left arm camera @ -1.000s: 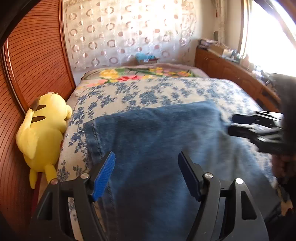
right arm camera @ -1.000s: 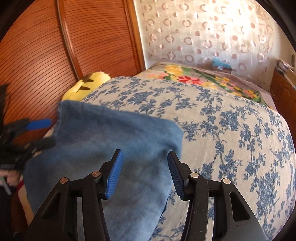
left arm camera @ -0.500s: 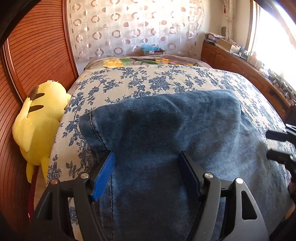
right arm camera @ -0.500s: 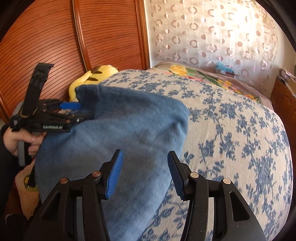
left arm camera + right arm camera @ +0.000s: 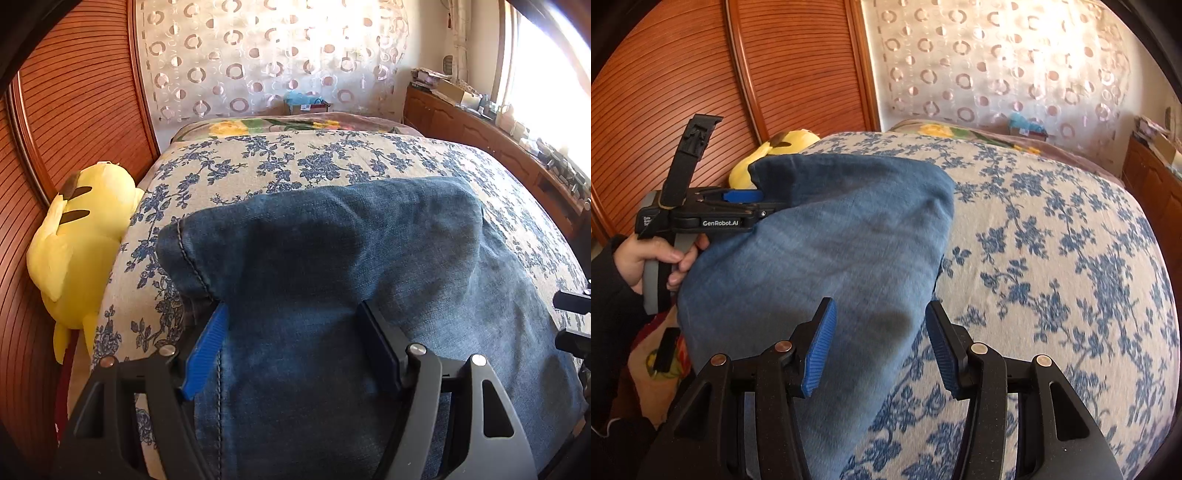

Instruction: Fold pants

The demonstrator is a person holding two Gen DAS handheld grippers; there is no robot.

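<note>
Landmark: the bed (image 5: 1071,258), covered with a blue-flowered spread.
Pants (image 5: 332,258): one denim pair, laid on the near part of the bed, at its headboard side; a rounded fold edge is directed toward the far end of the bed.
Left gripper (image 5: 295,343): jaws are set wide apart, with denim lying between and over them; whether the cloth is pinched cannot be told from either view.
Right gripper (image 5: 879,347): jaws are spread wide at the pants edge nearest the middle of the bed; nothing is clamped.
Risk 1: if the cloth is only draped over the left jaws, it may slip off when lifted, and the fold would be lost.
Risk 2: if only the upper layer is caught, the layers may be separated and the edges misaligned.
Risk 3: the bedspread may be pinched together with the denim by the right jaws.
Count: pants, one; grippers, two; yellow plush toy (image 5: 77,240), one, beside the bed at the headboard.
</note>
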